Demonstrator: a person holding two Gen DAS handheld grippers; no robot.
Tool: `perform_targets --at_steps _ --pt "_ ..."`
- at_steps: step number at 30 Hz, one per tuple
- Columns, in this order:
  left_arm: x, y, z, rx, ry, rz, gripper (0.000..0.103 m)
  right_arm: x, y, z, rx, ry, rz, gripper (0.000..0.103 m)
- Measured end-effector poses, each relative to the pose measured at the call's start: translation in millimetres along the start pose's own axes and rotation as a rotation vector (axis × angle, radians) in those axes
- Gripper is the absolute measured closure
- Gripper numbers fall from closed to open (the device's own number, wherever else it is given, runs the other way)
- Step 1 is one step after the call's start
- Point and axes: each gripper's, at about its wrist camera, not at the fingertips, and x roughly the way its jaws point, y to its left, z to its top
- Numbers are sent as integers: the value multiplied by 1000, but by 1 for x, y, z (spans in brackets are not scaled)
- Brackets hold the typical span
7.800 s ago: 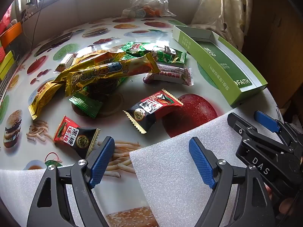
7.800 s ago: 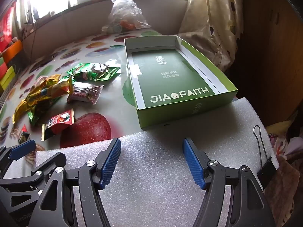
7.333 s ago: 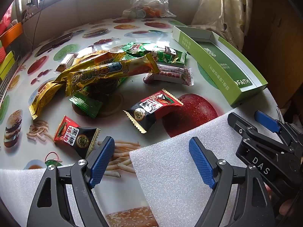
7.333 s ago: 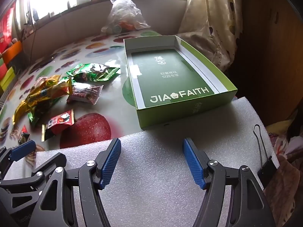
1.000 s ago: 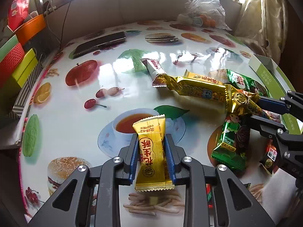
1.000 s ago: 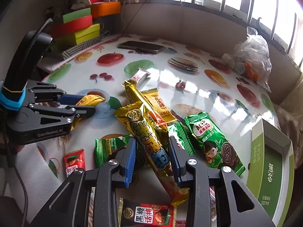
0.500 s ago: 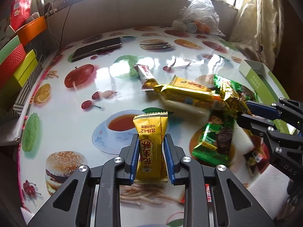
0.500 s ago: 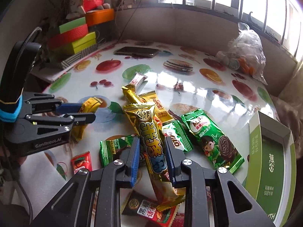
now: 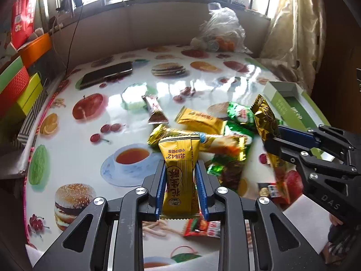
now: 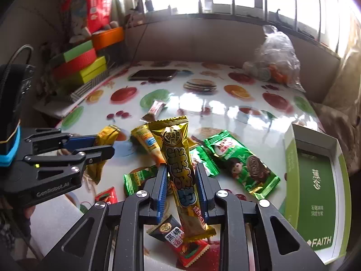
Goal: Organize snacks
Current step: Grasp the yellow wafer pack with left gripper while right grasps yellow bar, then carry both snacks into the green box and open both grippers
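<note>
My left gripper (image 9: pixel 180 180) is shut on a short gold snack packet (image 9: pixel 179 174) and holds it upright above the table. My right gripper (image 10: pixel 181 178) is shut on a long gold snack bar (image 10: pixel 180 169), lifted above the snack pile (image 10: pixel 203 158). Each gripper shows in the other's view: the right one (image 9: pixel 282 140) at the right, the left one (image 10: pixel 99 146) at the left. The open green box (image 10: pixel 315 180) lies at the right. Green, gold and red packets remain on the table.
A phone (image 9: pixel 106 74) lies at the far left of the fruit-print table (image 9: pixel 90 135). A plastic bag (image 9: pixel 221 31) sits at the back. Coloured boxes (image 10: pixel 81 65) stack at the left. White foam (image 9: pixel 309 221) lies at the front edge.
Both grippers have closed on snacks since the earliest frames. In the last second both have lifted their packets higher and drawn back from the pile.
</note>
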Motion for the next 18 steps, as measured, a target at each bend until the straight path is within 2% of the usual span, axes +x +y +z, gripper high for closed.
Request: perform_targets --at_steps 12,18 --pt "-9 -34 17 19 -27 -65 77 -26 -23 0 84 -32 -44 82" --pt "-13 -50 23 40 -38 -97 77 -39 -34 -4 128 -58 -39 82"
